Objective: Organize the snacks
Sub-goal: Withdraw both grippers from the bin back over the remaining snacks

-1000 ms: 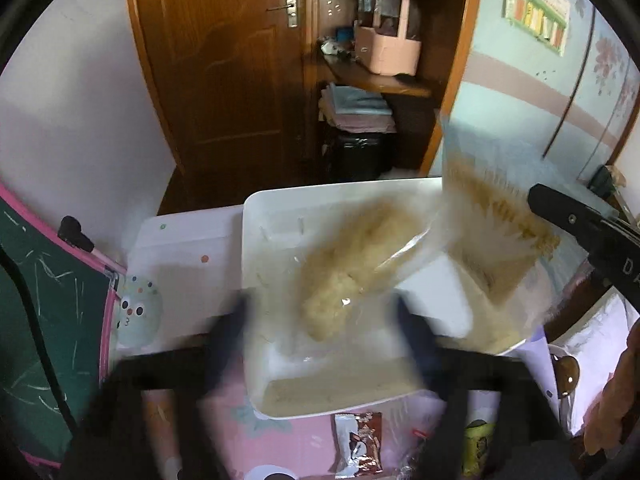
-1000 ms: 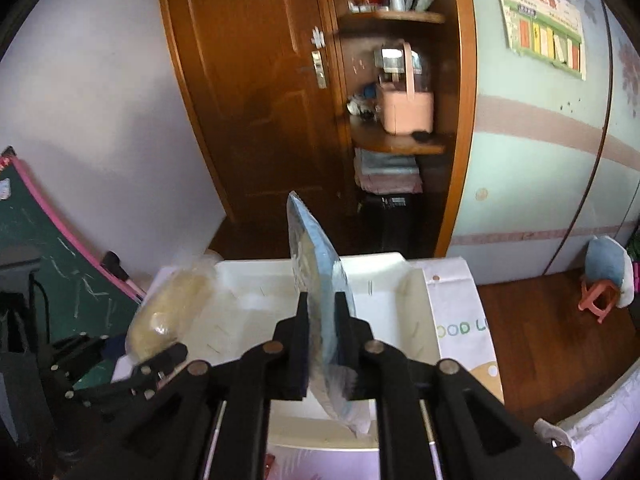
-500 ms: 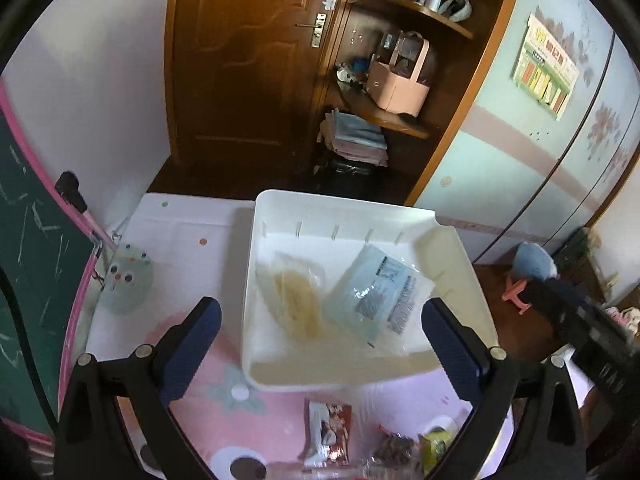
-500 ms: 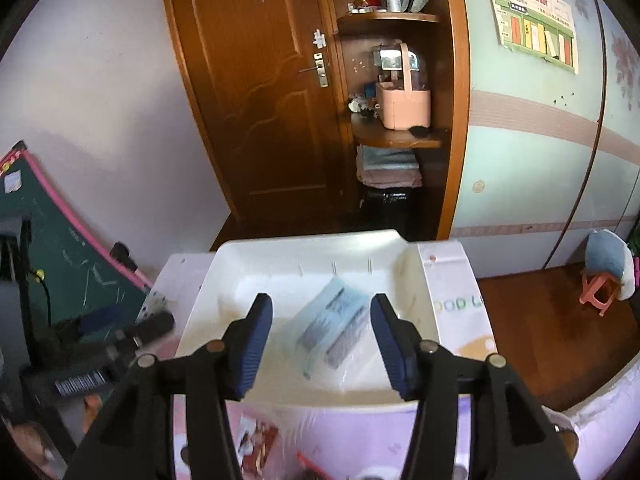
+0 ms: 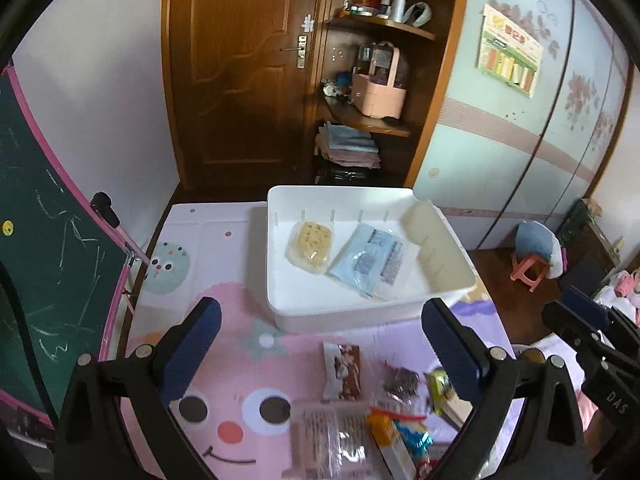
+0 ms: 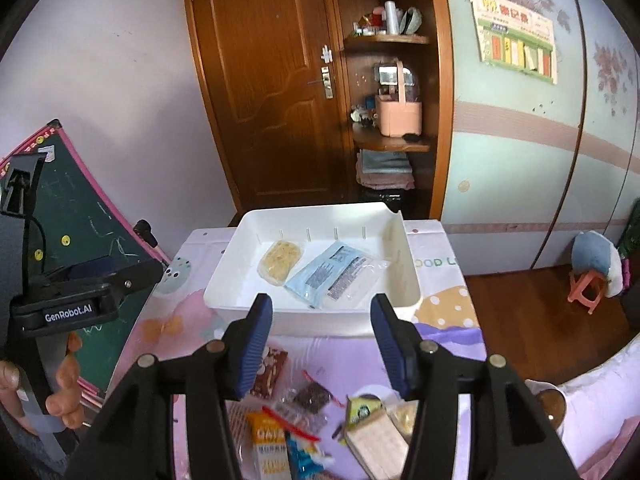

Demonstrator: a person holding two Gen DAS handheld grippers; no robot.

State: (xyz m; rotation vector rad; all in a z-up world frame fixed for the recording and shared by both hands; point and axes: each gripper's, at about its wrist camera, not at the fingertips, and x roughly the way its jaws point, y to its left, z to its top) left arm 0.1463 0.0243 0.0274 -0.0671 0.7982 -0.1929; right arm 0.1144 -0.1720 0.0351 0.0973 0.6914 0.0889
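Observation:
A white bin (image 5: 360, 316) (image 6: 320, 324) stands on the pink cartoon mat. Inside lie a yellow snack pack (image 5: 310, 246) (image 6: 280, 266) and a light blue packet (image 5: 370, 264) (image 6: 332, 274), side by side. My left gripper (image 5: 320, 352) is open and empty, above the mat in front of the bin. My right gripper (image 6: 322, 342) is open and empty, also in front of the bin; it shows at the right edge of the left wrist view (image 5: 592, 340). Loose snacks lie near me: a brown bar (image 5: 342, 372) (image 6: 270, 374), a dark packet (image 5: 402, 380) (image 6: 312, 396), an orange box (image 6: 268, 444).
A green chalkboard (image 5: 44, 264) stands at the left of the table. A wooden door and shelves with a pink basket (image 5: 378, 96) are behind. A pink stool (image 6: 586, 292) stands on the floor at the right. A tan box (image 6: 378, 444) lies near the front.
Both grippers let go of their packs into the bin and opened. Both have pulled back toward me and now hang over the loose snacks in front of the bin.

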